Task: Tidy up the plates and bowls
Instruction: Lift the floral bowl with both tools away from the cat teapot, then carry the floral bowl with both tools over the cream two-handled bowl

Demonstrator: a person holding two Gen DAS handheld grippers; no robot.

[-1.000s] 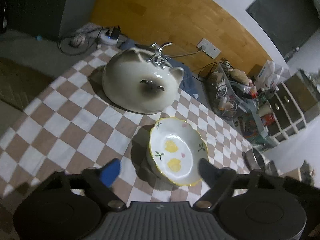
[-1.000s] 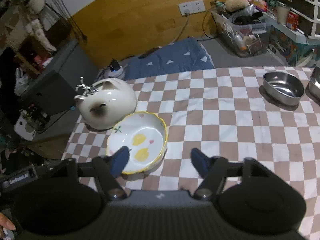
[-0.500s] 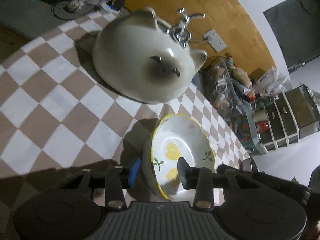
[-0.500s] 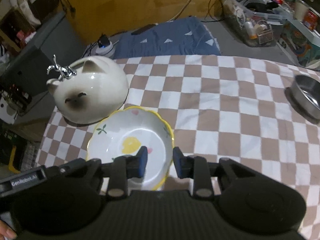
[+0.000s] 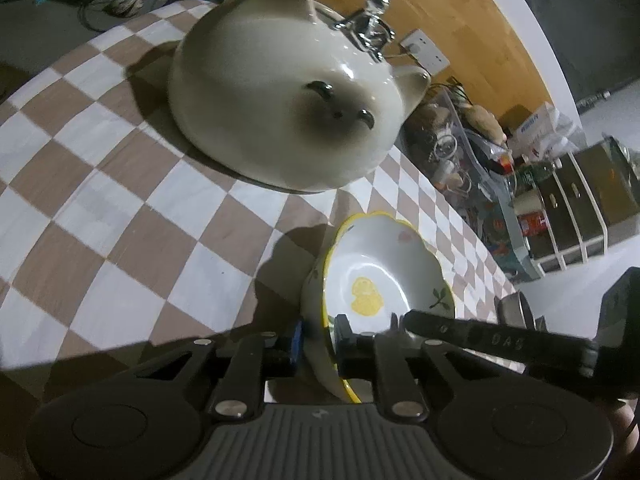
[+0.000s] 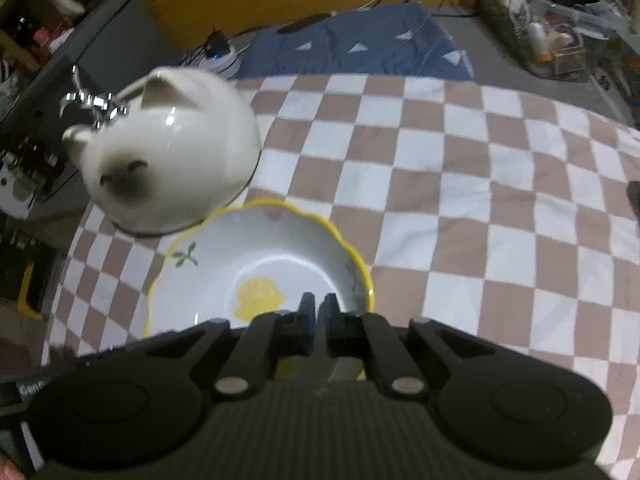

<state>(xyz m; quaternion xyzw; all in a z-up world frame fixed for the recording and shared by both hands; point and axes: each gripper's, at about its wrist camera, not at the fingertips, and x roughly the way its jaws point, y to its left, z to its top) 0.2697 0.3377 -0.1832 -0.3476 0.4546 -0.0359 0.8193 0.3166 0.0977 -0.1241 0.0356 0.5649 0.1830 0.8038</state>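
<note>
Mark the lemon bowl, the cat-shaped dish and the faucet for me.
Lemon bowl [image 6: 256, 264], right wrist view, on its white inner wall.
Cat-shaped dish [image 5: 256, 96], left wrist view, on its domed white body.
Faucet [image 5: 374, 28], left wrist view, on its chrome stem above the dish.

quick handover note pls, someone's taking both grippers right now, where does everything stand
Left gripper: jaws closing on the rim of the bowl, one finger inside, one outside.
Right gripper: shut on the bowl's near rim.
Bowl sits on the checked cloth, beside the cat dish, which lies upside down.
Done: bowl gripped from two sides.
Left: lift it and put it away; nothing stacked yet.
</note>
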